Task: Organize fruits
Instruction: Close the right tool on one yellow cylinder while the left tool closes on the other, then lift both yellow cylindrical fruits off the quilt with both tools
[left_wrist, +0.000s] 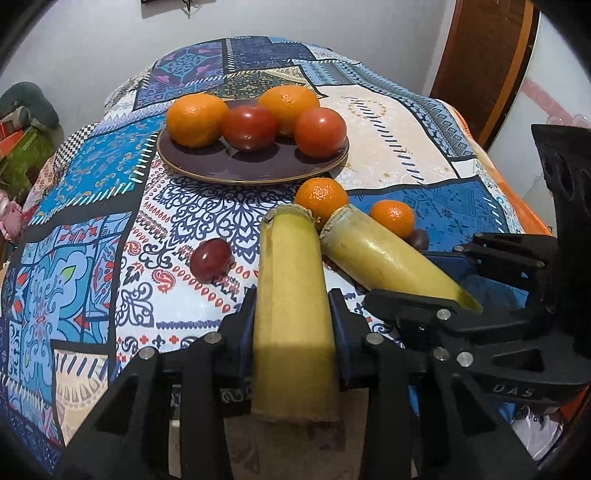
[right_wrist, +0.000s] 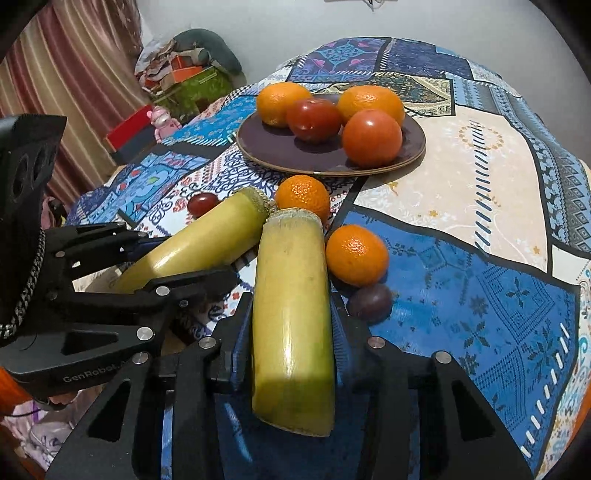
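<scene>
Both grippers are clamped on cut banana pieces. Seen from its own wrist camera, the left gripper (left_wrist: 293, 325) has its blue pads pressed against the sides of the left banana piece (left_wrist: 291, 295), gripping it around mid-length so that one cut end juts forward and the other hangs back toward the camera. That central hold probably keeps the piece from tipping. The right gripper (right_wrist: 293, 332) grips the right banana piece (right_wrist: 293, 302) in much the same way, jaws tight on its flanks. The two pieces lean toward each other, their forward ends nearly touching above the patterned tablecloth (left_wrist: 92, 229), which suggests both are being carried together toward one spot.

Each piece is a thick yellow stub with a pale greenish tint, smooth skin with faint specks, and a frayed, fibrous rim at the forward cut.

Just beyond the forward ends lie two loose mandarins (left_wrist: 320, 197) (left_wrist: 392, 218) on the cloth, with a small dark purple fruit (right_wrist: 369, 302), possibly a plum, beside the nearer one. A red grape-like fruit (left_wrist: 211, 260) sits to the left in the left view. Farther back, a dark purple plate (left_wrist: 255, 168) holds two oranges (left_wrist: 195, 120) (left_wrist: 288, 103) and two tomatoes (left_wrist: 249, 127) (left_wrist: 320, 131), leaving bare plate toward the front, a likely place for further fruit.
</scene>
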